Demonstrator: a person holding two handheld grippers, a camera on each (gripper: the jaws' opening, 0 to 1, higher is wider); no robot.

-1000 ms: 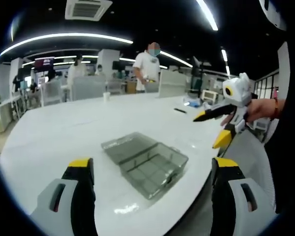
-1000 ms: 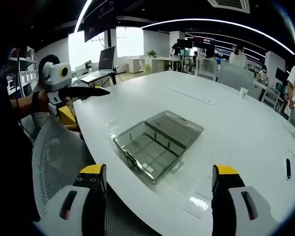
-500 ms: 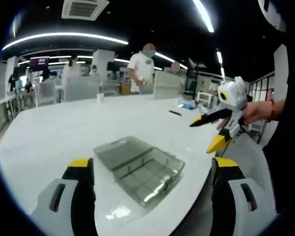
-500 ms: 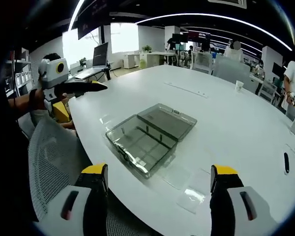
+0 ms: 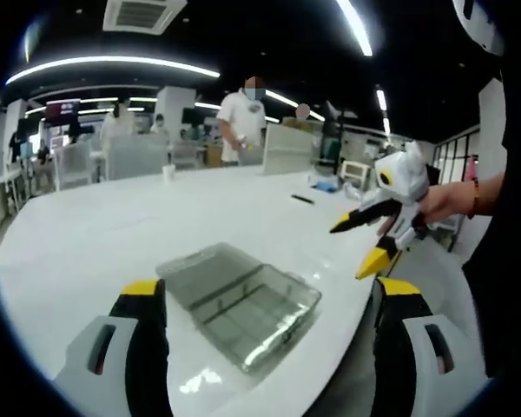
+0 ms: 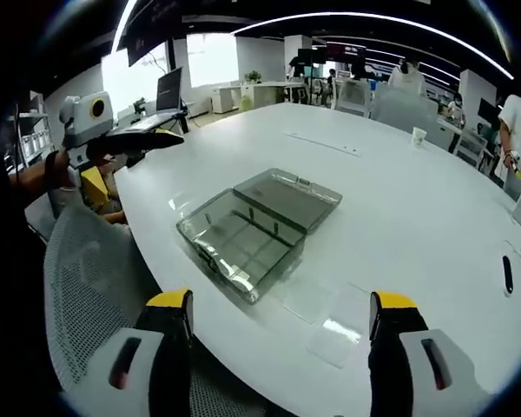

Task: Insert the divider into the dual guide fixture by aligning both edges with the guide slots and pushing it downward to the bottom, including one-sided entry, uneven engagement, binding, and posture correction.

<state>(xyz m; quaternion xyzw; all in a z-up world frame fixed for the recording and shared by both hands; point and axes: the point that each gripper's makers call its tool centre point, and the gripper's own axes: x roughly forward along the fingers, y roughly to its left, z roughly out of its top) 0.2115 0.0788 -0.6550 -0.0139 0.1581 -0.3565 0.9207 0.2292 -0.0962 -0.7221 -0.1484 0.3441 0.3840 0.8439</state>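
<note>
The smoky clear fixture box [image 6: 256,228] lay open on the white tabletop [image 6: 399,200], close to its curved near edge, with its lid [image 6: 288,198] folded flat on the far side and touching it along the hinge. Thin ribs crossed the inside of the box. Just beside the box, toward the right claw [image 6: 278,347], two clear flat sheets [image 6: 323,321] lay on the tabletop; which of them was the divider could not be told. The right claw stood with its jaws wide apart and nothing between them, short of the tabletop edge and over a grey mesh chair [image 6: 91,287].

In the left gripper view the same box [image 5: 239,304] sat between and beyond the left claw [image 5: 269,334], whose yellow-tipped jaws were also spread apart and empty. The right claw [image 5: 362,243] hung off the box's right, held in a hand [image 5: 443,200], jaws parted. Beyond the box a paper cup [image 5: 167,172] stood far across the tabletop, and people stood behind it.
</note>
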